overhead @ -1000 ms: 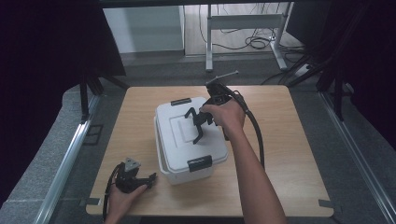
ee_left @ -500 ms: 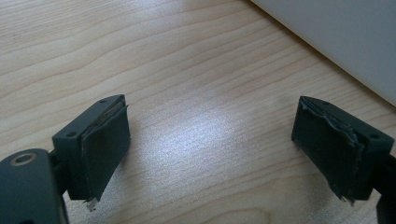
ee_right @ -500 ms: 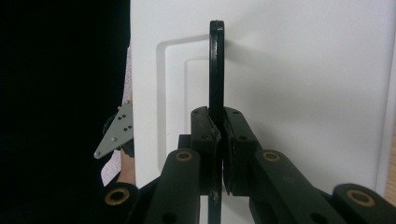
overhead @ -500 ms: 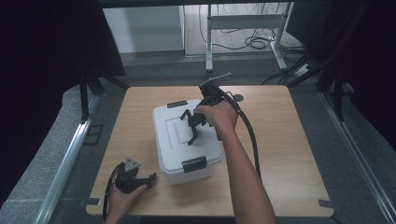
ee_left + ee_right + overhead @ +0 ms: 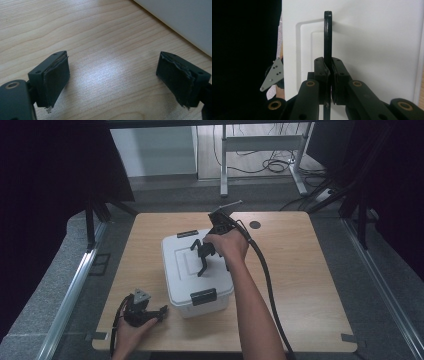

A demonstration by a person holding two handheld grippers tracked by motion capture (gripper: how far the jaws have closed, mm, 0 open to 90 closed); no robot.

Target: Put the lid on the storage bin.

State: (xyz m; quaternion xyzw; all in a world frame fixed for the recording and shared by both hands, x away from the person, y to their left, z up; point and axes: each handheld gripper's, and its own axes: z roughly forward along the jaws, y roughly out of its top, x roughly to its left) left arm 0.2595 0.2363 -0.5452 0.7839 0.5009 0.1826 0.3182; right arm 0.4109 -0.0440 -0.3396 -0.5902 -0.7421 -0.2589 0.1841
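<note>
Right claw (image 5: 327, 72) clamped on the black handle (image 5: 327, 37) atop the white bin (image 5: 197, 270), left claw (image 5: 161, 312) agape — resting on the desk (image 5: 300, 270) just beside the bin's near corner.

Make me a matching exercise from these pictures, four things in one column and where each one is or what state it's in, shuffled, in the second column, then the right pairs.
Things:
1. right gripper
2. left gripper
3. black handle
4. white storage box

States or places:
A. jaws wide apart over bare wood, at the table's near left corner
B. stands on the wooden table, lid on, black latches at its ends
C. shut on a thin black bar
D. raised upright above the white lid, clamped between two pads

Pairs: 1-C, 2-A, 3-D, 4-B
</note>
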